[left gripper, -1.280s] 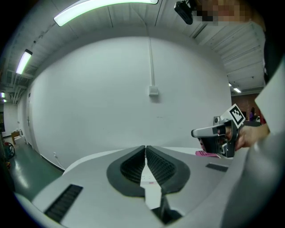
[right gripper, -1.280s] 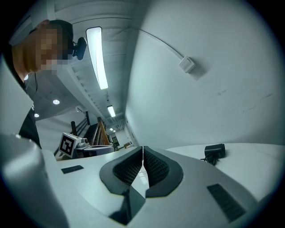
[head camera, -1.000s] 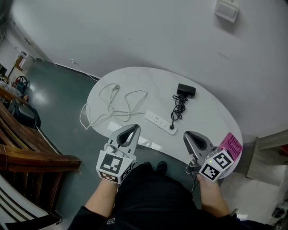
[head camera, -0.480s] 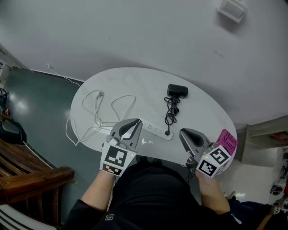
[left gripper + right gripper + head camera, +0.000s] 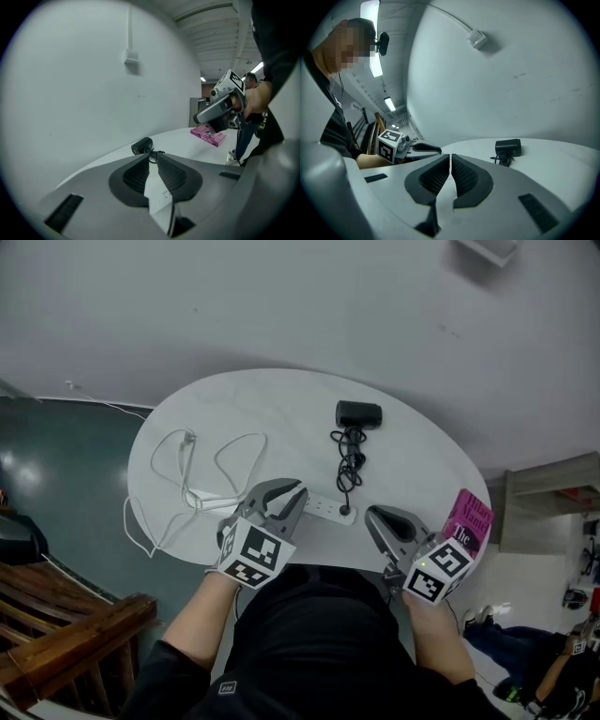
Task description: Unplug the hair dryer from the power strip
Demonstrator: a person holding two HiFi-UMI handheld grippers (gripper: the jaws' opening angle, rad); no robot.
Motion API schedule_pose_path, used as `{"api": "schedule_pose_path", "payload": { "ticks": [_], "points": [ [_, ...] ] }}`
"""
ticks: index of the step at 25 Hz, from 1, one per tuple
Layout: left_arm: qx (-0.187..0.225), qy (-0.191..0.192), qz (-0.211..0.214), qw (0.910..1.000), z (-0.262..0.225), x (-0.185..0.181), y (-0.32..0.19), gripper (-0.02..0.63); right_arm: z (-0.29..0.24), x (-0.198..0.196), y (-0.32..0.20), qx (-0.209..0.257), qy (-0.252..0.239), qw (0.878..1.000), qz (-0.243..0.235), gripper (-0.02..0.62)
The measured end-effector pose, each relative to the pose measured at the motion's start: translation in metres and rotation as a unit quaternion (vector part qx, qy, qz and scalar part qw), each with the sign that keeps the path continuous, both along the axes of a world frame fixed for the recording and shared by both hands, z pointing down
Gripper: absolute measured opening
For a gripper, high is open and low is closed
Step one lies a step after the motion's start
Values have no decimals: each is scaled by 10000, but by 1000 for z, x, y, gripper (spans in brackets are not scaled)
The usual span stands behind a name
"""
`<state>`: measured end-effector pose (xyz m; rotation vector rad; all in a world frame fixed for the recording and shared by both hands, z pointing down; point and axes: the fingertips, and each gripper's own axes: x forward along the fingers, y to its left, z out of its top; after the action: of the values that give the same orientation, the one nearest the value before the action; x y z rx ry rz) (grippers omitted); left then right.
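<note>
The hair dryer (image 5: 359,414) had its black plug (image 5: 345,513) in the white power strip (image 5: 322,507), between both tongs. The left gripper (image 5: 286,493) had its jaws opening, with nothing between them; the right gripper (image 5: 373,518) had them together, empty. The plug was probably tight: better to take its hard body, not the limp cord (image 5: 349,460), and the light strip might lift.

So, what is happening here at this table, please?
A person holds a two-jaw gripper in each hand at a white table. The black hair dryer lies at the far side, and its cord is still plugged into the white power strip. The left gripper hangs over the strip's left end, its jaws opening with nothing gripped. The right gripper is shut and empty, just right of the plug.
</note>
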<state>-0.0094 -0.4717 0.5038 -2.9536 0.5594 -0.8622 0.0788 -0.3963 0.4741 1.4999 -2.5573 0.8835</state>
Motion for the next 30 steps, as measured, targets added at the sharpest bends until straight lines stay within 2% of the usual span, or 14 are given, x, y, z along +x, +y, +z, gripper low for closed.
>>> {"api": "schedule_pose_path", "payload": {
  "ticks": [2, 5, 9, 14, 17, 24, 30],
  "points": [
    [-91, -197, 214, 9995, 14, 7, 5, 109, 9, 1, 2, -140, 0, 9999, 22, 37],
    [-96, -620, 689, 9956, 39, 20, 13, 140, 23, 3, 3, -295, 0, 9996, 13, 38],
    [-199, -1148, 1383, 9835, 77, 39, 28, 188, 44, 4, 8, -453, -59, 9989, -60, 38],
    [-314, -1547, 1911, 9688, 108, 50, 43, 204, 69, -2, 16, -692, -240, 9971, -198, 38],
    [-353, -1764, 2069, 9617, 125, 55, 46, 211, 81, 0, 17, -766, -264, 9964, -237, 40],
    [-554, -1965, 2326, 9509, 148, 63, 58, 243, 94, 8, 19, -904, -257, 9953, -237, 40],
    [-545, -2271, 2549, 9383, 166, 67, 62, 252, 104, 10, 26, -1036, -355, 9937, -216, 40]
  ]
}}
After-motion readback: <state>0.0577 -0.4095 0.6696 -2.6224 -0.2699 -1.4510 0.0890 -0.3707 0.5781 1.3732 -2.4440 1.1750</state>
